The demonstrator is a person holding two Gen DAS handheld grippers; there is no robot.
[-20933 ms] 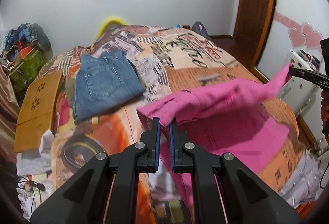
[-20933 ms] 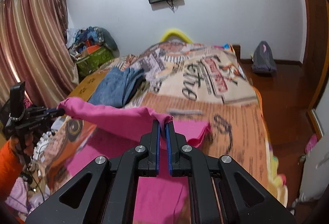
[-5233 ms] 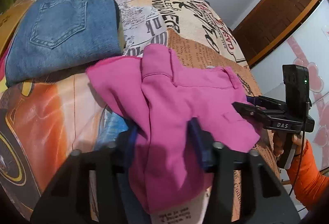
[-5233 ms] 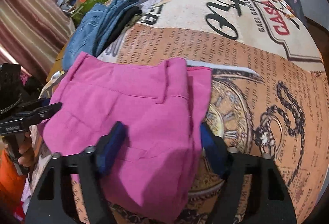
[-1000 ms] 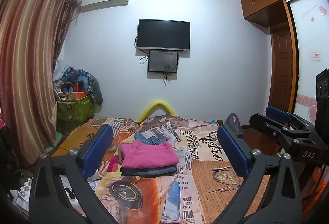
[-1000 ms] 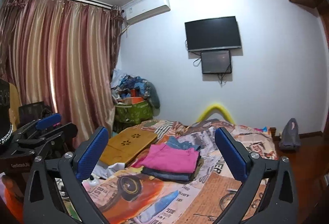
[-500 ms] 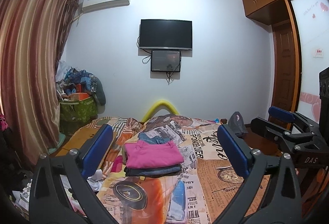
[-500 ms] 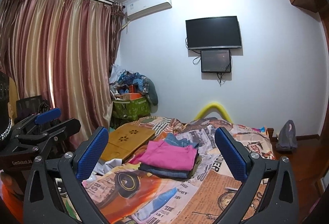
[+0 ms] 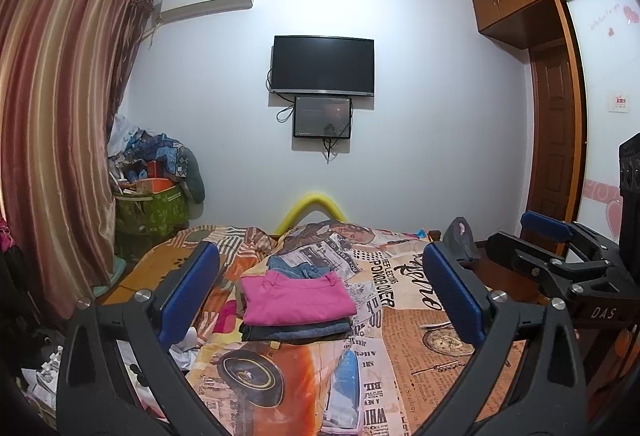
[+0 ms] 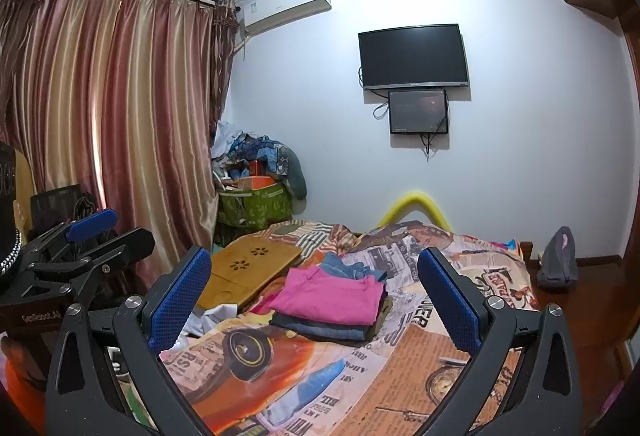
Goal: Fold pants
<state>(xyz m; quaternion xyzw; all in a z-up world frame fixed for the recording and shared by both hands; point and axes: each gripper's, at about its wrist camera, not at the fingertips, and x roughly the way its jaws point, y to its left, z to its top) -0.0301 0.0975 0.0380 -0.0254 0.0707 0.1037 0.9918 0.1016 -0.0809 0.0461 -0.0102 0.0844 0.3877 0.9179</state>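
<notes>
— Both sets of jaws stand wide apart, holding nothing: the left gripper (image 9: pixel 320 296) and the right gripper (image 10: pixel 314 300) hang well back from the bed (image 9: pixel 420 316).

— And the pink pants (image 9: pixel 296 298)?

— Folded, on top of the jeans (image 9: pixel 296 332), far from either gripper.

— Any risk?

— I'd guess little. A careless reach could nudge the stack and undo the fold, or tip it off the edge.

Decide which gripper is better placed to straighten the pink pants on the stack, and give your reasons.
Neither clearly. The left gripper and right gripper are both open, held back from the bed, with the pink pants framed between each one's fingers.
</notes>
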